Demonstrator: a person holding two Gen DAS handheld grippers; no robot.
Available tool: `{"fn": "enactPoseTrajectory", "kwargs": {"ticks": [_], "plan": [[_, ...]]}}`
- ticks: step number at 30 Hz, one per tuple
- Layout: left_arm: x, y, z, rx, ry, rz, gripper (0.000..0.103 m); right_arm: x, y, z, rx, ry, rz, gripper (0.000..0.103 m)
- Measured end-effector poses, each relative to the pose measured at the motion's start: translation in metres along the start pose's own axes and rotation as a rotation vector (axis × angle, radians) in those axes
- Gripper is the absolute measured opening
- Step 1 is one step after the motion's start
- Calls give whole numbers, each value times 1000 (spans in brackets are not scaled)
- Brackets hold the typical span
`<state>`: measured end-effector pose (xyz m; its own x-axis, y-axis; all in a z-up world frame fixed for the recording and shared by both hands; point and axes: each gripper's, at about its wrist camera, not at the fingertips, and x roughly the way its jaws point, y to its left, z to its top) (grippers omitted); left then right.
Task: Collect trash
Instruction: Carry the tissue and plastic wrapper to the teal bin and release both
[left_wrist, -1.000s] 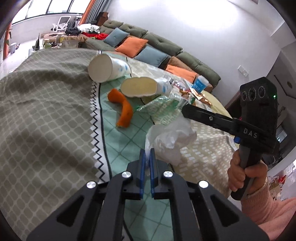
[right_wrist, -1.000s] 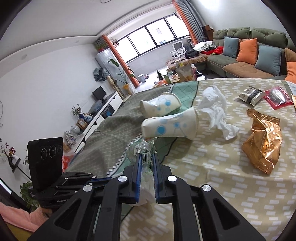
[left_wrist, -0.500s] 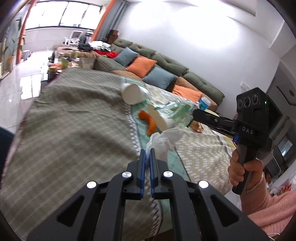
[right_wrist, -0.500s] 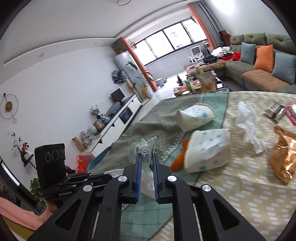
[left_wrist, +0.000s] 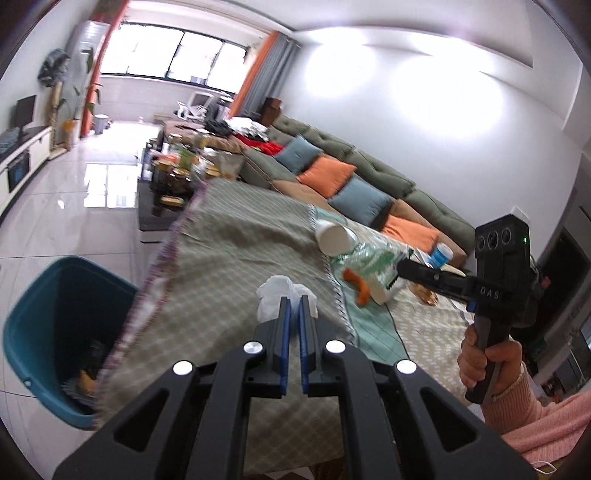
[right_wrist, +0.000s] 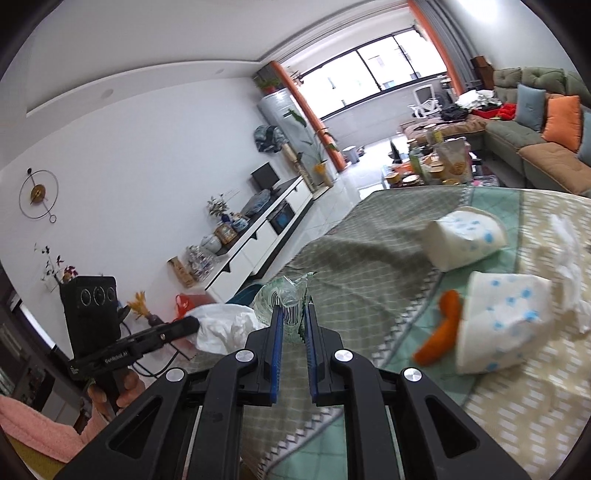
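Note:
My left gripper (left_wrist: 294, 301) is shut on a crumpled white tissue (left_wrist: 274, 295) and holds it above the table near its left edge. It shows in the right wrist view (right_wrist: 192, 325) with the tissue (right_wrist: 225, 326). My right gripper (right_wrist: 295, 310) is shut on a clear green plastic wrapper (right_wrist: 284, 295); it also shows in the left wrist view (left_wrist: 400, 267) with the wrapper (left_wrist: 365, 258). A teal trash bin (left_wrist: 48, 332) stands on the floor left of the table.
On the patterned tablecloth (right_wrist: 362, 258) lie two white dotted paper cups (right_wrist: 465, 242) (right_wrist: 506, 328), an orange peel (right_wrist: 441, 332) and another tissue (right_wrist: 569, 251). A sofa (left_wrist: 351, 177) with cushions runs behind the table.
Both grippers have lifted their trash off the table and swung left toward the table's edge; the teal bin has come into the left wrist view.

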<state>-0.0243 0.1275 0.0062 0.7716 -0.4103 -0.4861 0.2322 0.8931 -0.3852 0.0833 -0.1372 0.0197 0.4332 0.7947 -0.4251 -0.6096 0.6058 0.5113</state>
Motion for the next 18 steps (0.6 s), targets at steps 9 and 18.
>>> {"fn": "enactPoseTrajectory", "kwargs": {"ticks": [9,18], "plan": [[-47,34,10,-39,-97,134,6,52,33,6,-66,70,75,12],[-75,64,16,-62,-129,256,6,94,53,9,-102,136,127,12]]}}
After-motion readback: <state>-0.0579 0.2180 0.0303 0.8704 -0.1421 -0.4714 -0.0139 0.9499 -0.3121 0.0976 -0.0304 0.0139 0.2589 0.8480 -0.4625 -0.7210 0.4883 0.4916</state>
